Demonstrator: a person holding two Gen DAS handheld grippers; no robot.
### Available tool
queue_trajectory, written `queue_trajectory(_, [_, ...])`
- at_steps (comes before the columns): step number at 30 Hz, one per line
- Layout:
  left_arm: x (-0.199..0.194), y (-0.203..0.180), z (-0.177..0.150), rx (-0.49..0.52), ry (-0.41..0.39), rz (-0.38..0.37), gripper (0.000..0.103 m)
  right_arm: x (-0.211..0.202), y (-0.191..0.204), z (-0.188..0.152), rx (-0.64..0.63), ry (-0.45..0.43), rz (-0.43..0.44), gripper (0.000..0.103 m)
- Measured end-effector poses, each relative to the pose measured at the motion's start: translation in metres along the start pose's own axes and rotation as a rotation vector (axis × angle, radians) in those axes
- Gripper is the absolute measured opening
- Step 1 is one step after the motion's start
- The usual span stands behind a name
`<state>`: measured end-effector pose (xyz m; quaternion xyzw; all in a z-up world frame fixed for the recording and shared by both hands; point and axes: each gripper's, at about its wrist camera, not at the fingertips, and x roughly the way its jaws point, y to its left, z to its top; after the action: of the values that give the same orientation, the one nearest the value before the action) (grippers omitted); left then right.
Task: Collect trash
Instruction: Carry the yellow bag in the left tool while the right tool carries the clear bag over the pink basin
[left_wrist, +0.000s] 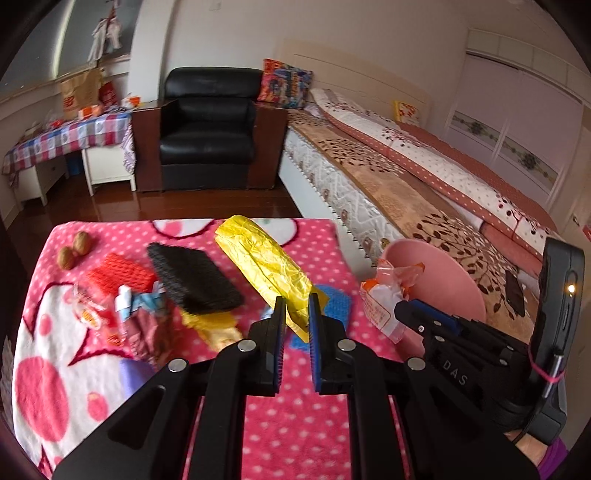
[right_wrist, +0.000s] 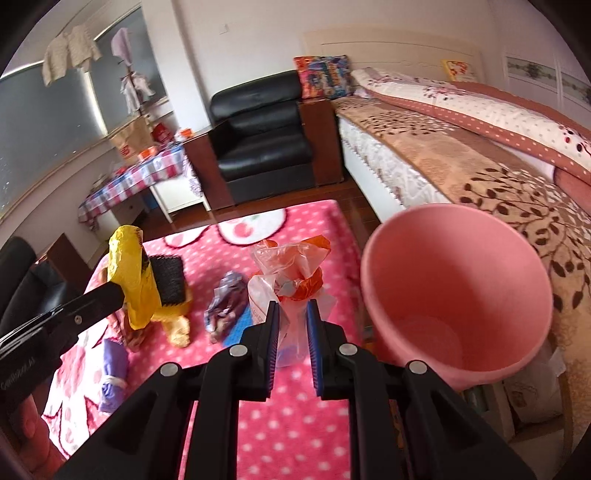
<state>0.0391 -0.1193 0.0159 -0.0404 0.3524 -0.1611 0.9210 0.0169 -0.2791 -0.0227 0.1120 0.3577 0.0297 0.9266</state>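
The yellow wrapper (left_wrist: 267, 266) is a long, crinkly bag. The left hand-held gripper (left_wrist: 296, 308) pinches its near end between the two blue pads, so the bag is lifted off the pink spotted blanket (left_wrist: 288, 424) that covers the worktop. In the left view its long side runs from the pads toward 11 o'clock, with the far end pointing away at the black armchair (left_wrist: 208, 129). In the right view the same yellow wrapper (right_wrist: 129, 273) stands almost straight up, its free end at 12 o'clock. I think it is held by one end so it can swing over to the bin and drop in.

The clear bag with orange print (right_wrist: 291, 273) is in the right hand-held gripper (right_wrist: 291, 317), which is closed on its lower part. The bag stands up, with its twisted top toward 12 o'clock. It hangs just beside the pink bin (right_wrist: 454, 280), which sits at 3 o'clock with its mouth tipped toward the camera, ready to catch things.

More trash lies on the blanket: a black mesh pad (left_wrist: 194, 277), a red mesh sleeve (left_wrist: 120, 275), small wrappers (left_wrist: 144, 302) and two walnuts (left_wrist: 74, 249) at 10 o'clock. A bed (left_wrist: 406, 177) is at the right
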Motion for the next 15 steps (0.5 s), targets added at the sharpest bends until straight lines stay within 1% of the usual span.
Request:
queue_trajectory(9, [0.031, -0.062, 0.01, 0.106, -0.008, -0.087, 0.011, -0.008, -0.06, 0.018, 0.07, -0.044, -0.092, 0.015])
queue_trajectory(15, [0.054, -0.104, 0.012, 0.158, 0.01, -0.13, 0.011, -0.01, -0.107, 0.021, 0.122, -0.04, -0.157, 0.015])
